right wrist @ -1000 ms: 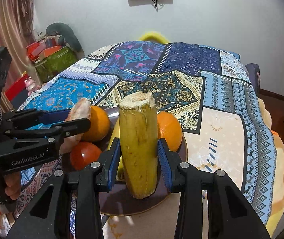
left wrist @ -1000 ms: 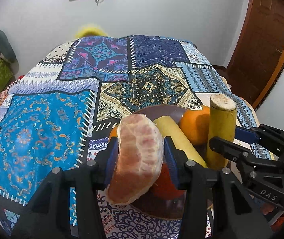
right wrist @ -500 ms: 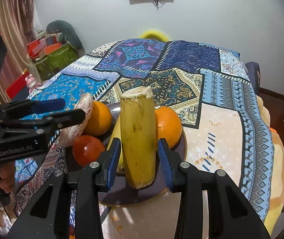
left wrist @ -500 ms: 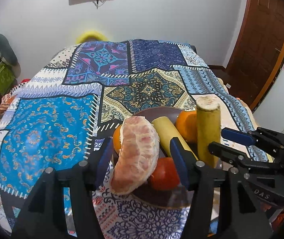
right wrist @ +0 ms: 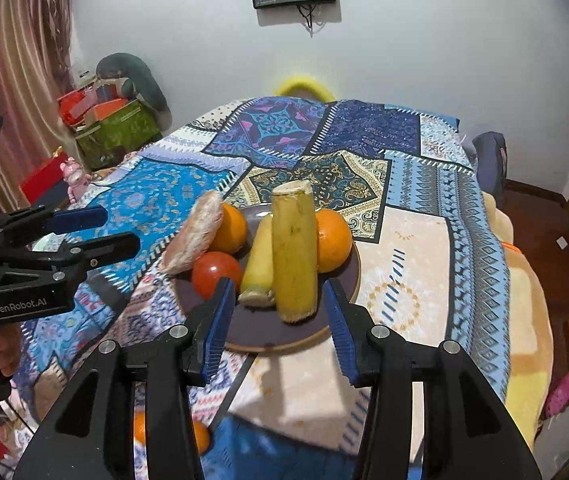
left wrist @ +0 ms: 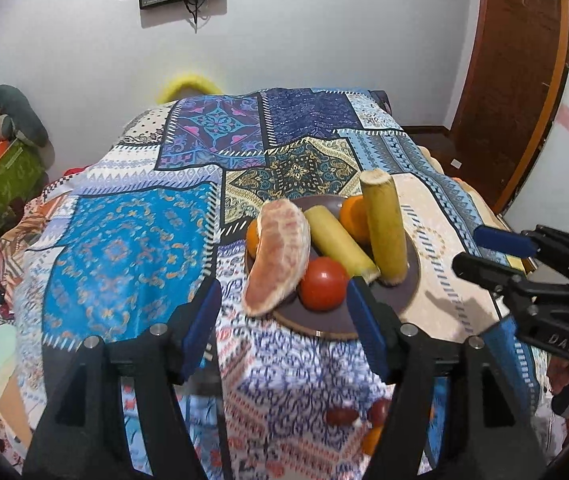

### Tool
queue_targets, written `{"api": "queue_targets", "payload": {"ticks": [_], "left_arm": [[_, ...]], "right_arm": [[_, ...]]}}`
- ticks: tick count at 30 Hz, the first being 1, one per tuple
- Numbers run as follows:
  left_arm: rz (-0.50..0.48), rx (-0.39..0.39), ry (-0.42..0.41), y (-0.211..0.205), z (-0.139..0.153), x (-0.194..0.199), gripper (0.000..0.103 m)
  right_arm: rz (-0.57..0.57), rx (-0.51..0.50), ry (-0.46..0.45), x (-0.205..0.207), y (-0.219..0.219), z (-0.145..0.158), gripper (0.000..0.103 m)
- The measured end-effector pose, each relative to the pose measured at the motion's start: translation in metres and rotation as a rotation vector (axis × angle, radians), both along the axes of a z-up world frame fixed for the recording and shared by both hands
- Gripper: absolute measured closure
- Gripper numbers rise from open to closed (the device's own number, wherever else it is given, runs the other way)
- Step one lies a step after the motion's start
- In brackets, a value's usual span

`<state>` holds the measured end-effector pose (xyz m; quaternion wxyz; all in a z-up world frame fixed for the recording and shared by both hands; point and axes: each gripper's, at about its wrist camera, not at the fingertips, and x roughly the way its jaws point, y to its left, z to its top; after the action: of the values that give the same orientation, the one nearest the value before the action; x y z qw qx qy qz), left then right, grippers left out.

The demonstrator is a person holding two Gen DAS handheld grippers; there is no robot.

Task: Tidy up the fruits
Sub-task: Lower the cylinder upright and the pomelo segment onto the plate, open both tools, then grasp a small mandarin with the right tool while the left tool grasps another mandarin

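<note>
A dark plate [left wrist: 316, 332] [right wrist: 284, 346] on the patterned tablecloth holds the fruit. A peeled citrus segment [left wrist: 278, 256] [right wrist: 196, 236] leans at its left edge, against an orange [right wrist: 230, 228] and beside a red tomato [left wrist: 322, 284] [right wrist: 214, 274]. One banana piece [left wrist: 384, 224] [right wrist: 294, 248] stands upright; another [left wrist: 340, 240] [right wrist: 258, 264] lies beside it. A second orange [left wrist: 354, 216] [right wrist: 332, 240] sits behind. My left gripper [left wrist: 284, 320] is just short of the segment, its jaws opening and gripping nothing. My right gripper [right wrist: 278, 320] is pulled back from the upright banana, its jaws opening, pads clear of it.
The table's near edge drops just below both grippers; small red fruits [left wrist: 348, 416] and an orange [right wrist: 200, 436] show beneath it. A green box [right wrist: 116, 128] with clutter stands far left, a yellow chair back [right wrist: 304, 84] behind the table, a wooden door [left wrist: 516, 80] at right.
Both grippers opened and drew back and upward from the plate. The left let go of the citrus segment, the right let go of the banana piece, which stays standing.
</note>
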<state>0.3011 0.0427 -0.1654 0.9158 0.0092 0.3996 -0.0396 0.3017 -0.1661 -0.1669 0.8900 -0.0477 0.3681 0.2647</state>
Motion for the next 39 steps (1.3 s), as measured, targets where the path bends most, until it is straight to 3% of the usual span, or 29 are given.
{"api": "queue_targets", "payload": {"ticks": [3,11,23,27,33,39], "left_arm": [[-0.002,-0.01,0.007,0.002,0.003,-0.016,0.037],[-0.012,-0.03,0.038,0.0,0.0,-0.055,0.037],[-0.055,-0.075,0.186,-0.024,-0.046,-0.085,0.037],[-0.096,-0.089,0.234,-0.039,-0.062,-0.087,0.053],[-0.124,-0.095,0.27,-0.055,-0.079,-0.085,0.067],[-0.122,-0.133,0.281,-0.057,-0.089,-0.079,0.07]], "right_arm": [[0.0,0.001,-0.009,-0.014,-0.001,0.007,0.055],[0.032,-0.014,-0.009,-0.045,0.002,0.012,0.053],[0.07,-0.026,0.074,-0.077,0.006,-0.013,0.049],[0.066,-0.01,0.091,-0.081,0.003,-0.018,0.049],[0.061,0.005,0.117,-0.078,0.0,-0.026,0.049],[0.082,0.005,0.146,-0.077,0.005,-0.036,0.049]]}}
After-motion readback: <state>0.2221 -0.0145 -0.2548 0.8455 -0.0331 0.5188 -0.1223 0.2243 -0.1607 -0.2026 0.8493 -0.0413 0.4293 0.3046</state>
